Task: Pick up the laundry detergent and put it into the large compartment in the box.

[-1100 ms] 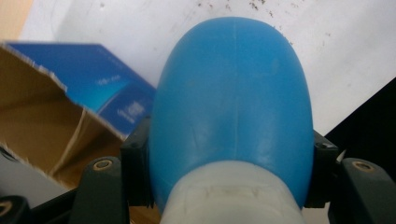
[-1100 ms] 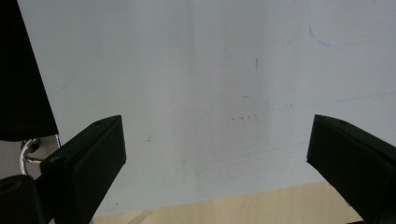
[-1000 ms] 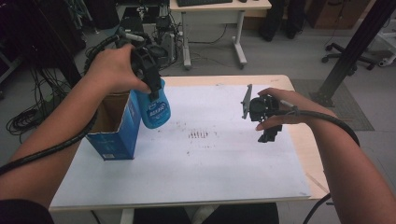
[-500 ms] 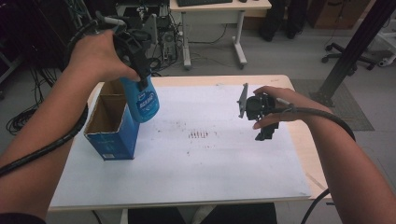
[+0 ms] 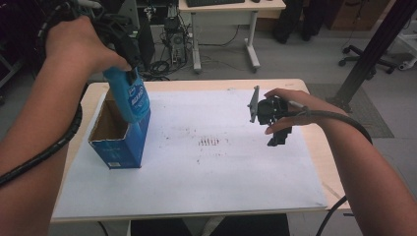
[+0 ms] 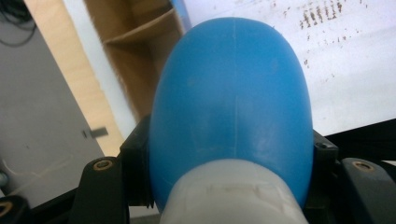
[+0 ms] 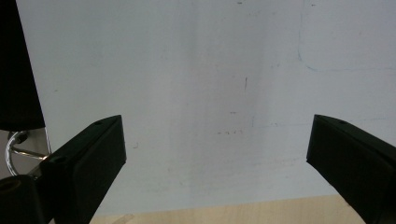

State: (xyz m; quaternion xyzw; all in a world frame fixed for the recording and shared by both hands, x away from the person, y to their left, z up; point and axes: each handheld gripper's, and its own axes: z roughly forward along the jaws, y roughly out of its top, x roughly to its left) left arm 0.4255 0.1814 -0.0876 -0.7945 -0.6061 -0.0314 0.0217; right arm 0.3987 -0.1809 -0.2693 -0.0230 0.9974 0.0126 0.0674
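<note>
1. The left tool point(image 5: 129, 73), clamped on the blue bottle point(image 5: 129, 96), has risen and drawn back toward the far left corner of the bench point(image 5: 314, 147)
2. The bottle, which a second ago hung low beside the right wall of the open blue box point(image 5: 118, 140), now hangs higher, over the box's far right corner, its lower end above the rim
3. The bottle's printed label, earlier facing the high view squarely, now shows more slanted
4. The left forearm now crosses the high view's left edge more steeply
</note>
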